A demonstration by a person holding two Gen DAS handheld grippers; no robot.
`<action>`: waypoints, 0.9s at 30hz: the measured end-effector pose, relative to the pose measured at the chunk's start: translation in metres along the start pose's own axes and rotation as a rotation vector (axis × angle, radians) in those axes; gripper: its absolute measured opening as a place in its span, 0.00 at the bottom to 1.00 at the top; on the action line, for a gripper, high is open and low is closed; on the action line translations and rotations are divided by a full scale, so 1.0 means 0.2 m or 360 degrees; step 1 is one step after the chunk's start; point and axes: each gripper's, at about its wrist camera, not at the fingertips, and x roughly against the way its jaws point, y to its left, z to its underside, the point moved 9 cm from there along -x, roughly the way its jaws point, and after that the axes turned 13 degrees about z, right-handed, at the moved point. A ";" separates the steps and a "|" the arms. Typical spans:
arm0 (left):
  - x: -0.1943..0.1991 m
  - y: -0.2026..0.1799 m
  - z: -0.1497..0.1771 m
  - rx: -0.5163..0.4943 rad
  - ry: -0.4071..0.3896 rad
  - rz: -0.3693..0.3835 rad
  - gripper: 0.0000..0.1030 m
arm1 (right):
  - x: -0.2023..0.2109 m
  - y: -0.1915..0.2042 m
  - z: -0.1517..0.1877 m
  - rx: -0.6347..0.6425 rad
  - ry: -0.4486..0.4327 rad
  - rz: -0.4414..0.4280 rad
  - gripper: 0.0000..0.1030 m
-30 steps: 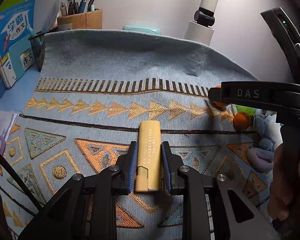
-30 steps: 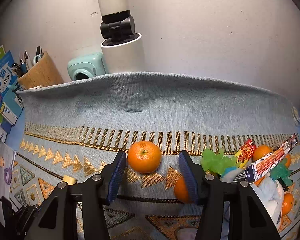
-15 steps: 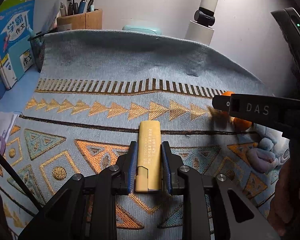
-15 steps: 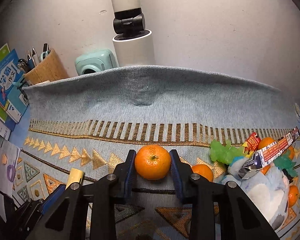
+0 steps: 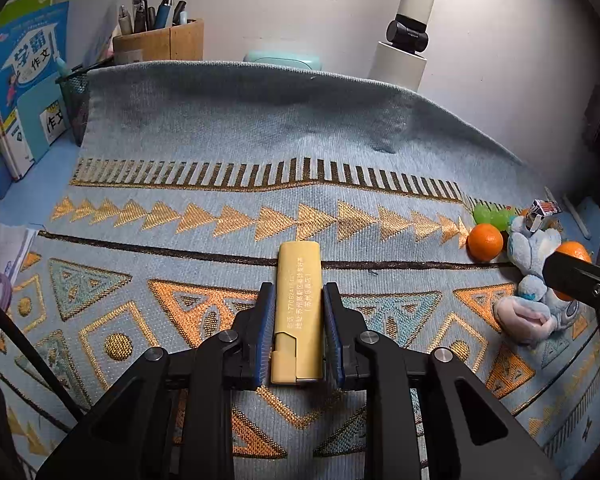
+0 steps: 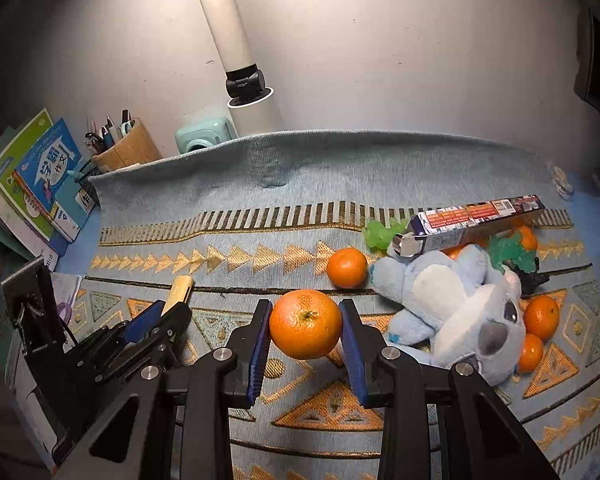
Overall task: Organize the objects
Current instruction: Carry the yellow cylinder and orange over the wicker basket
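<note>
My left gripper is shut on a flat yellow case with printed text, held just over the patterned blue cloth. It also shows in the right wrist view with the yellow case sticking out. My right gripper is shut on an orange mandarin, lifted above the cloth. Its dark finger enters the left wrist view at the right edge.
A blue plush toy, a long printed box, green toys and several mandarins lie at the right. Books, a pen holder, a mint camera and a white lamp post stand at the back.
My right gripper closed on the mandarin, lifted it and drew back toward me and to the right. The left gripper with the yellow case has not moved.
</note>
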 end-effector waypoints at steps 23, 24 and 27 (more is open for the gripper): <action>0.33 -0.79 -0.16 -0.0388 -0.0163 0.0385 0.20 | 0.81 -1.42 0.26 -0.0828 -0.0354 0.0261 0.32; 0.35 -0.86 -0.17 -0.0420 -0.0171 0.0403 0.20 | 0.85 -1.49 0.27 -0.0852 -0.0377 0.0296 0.32; 0.37 -1.09 -0.20 -0.0497 -0.0172 0.0509 0.20 | 0.93 -1.69 0.30 -0.0934 -0.0432 0.0367 0.32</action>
